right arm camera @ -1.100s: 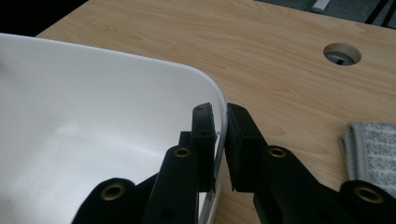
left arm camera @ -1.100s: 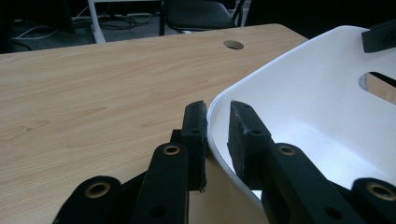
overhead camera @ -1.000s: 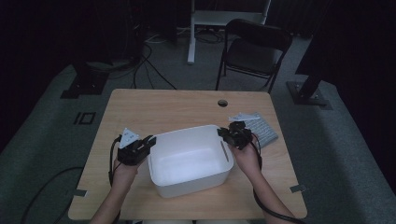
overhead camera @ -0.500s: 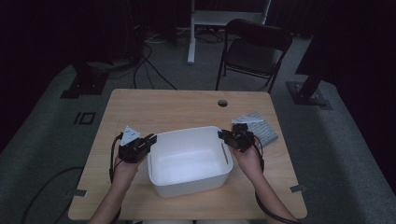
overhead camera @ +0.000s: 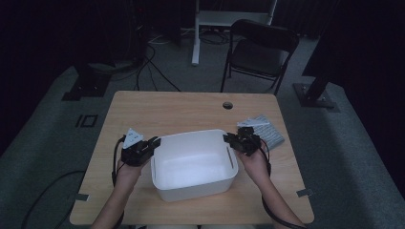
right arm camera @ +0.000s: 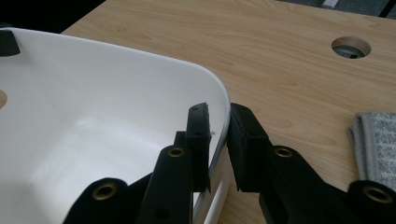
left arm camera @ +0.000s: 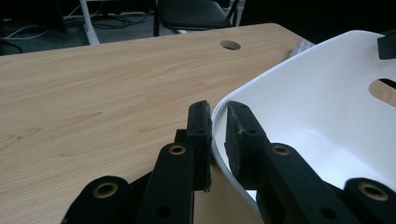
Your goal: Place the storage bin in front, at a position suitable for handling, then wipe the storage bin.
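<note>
A white plastic tub (overhead camera: pixel 191 134) stands on the wooden table (overhead camera: pixel 181 109), near its front. My left gripper (overhead camera: pixel 155 141) clamps the tub's left rim. In the left gripper view one pad sits outside the tub (left arm camera: pixel 327 93) wall and one inside, and the left gripper (left arm camera: pixel 218 112) is shut on it. My right gripper (overhead camera: pixel 228 138) holds the right rim the same way. In the right gripper view the tub (right arm camera: pixel 93 93) edge runs between the jaws of the right gripper (right arm camera: pixel 219 114), which have eased very slightly but still grip. Nothing lies inside the tub.
A folded grey cloth (overhead camera: pixel 267 130) lies on the table just right of the tub, also in the right gripper view (right arm camera: pixel 378 140). A round cable hole (overhead camera: pixel 227 105) sits near the table's far edge. A black folding chair (overhead camera: pixel 260 52) stands beyond the table.
</note>
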`<state>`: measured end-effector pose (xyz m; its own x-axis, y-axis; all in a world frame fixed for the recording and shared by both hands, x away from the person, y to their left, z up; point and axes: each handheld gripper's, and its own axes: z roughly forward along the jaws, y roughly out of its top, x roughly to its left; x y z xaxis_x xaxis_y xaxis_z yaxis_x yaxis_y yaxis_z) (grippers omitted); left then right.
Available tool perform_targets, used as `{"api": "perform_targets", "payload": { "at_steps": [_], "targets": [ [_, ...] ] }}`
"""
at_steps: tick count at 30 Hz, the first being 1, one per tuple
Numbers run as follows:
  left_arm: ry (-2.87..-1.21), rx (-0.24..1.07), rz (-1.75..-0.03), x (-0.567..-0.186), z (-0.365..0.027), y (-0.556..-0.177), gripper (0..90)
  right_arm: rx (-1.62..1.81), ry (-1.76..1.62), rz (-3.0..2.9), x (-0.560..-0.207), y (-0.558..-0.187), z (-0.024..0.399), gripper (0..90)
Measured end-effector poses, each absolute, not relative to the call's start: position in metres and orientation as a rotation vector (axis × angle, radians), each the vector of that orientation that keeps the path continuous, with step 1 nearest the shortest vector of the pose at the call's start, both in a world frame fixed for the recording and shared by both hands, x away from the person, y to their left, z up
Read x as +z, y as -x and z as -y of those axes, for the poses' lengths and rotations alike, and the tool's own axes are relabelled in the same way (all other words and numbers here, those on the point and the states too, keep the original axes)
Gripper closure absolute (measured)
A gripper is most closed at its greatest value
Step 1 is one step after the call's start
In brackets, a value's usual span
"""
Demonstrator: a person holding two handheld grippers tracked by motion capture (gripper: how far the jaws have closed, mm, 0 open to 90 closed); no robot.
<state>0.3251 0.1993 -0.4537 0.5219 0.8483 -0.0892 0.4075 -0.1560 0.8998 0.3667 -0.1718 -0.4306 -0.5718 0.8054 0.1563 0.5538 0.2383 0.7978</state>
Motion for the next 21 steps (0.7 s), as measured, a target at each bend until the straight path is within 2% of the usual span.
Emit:
{"api": "perform_targets", "payload": {
  "at_steps": [9, 21],
  "targets": [
    [-1.764, 0.541, -1.048, -0.454, -0.200, -0.326, 80.3, 1.275, -1.234, -2.250, -0.428, -0.364, 0.177, 72.8],
    [-1.773, 0.521, -1.034, -0.453, -0.207, -0.325, 80.2, 1.370, -1.174, -2.188, -0.403, -0.347, 0.201, 67.7]
  ]
}}
